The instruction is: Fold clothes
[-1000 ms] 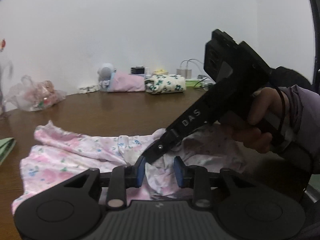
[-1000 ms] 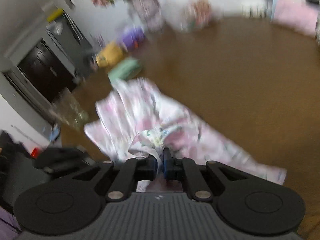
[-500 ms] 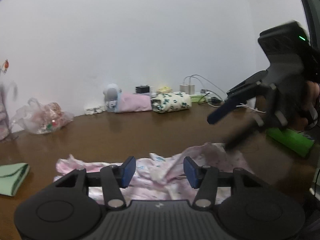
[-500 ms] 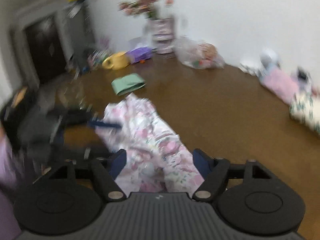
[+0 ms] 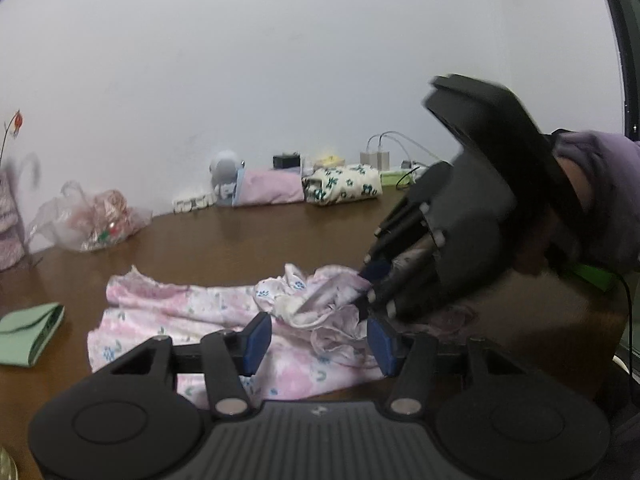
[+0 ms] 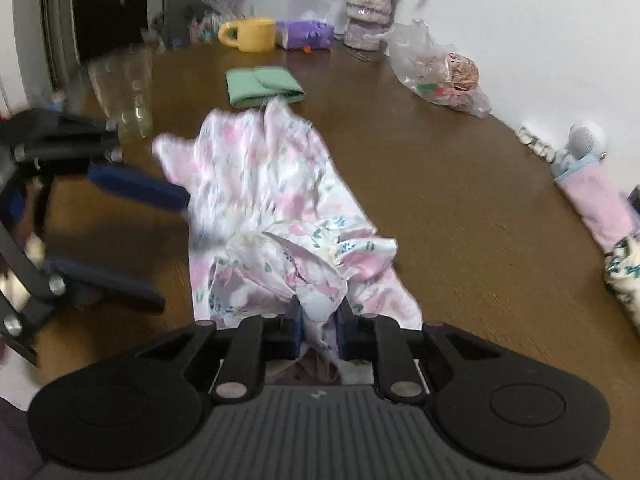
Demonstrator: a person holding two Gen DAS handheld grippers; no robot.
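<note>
At frame centre, the right claw (image 6: 319,326) pinches the floral garment's (image 6: 260,184) bunched near end on the tabletop (image 6: 460,200); the left claw (image 5: 318,338) hovers spread. Likely next: left grips, both spread it flat.

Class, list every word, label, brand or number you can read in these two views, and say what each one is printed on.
None can be read.
Small pale mark on the left hand-held gripper body: too small to read.
Same mark on the right hand-held gripper: too small.
Red and green print in the plastic bag: blurred.
</note>
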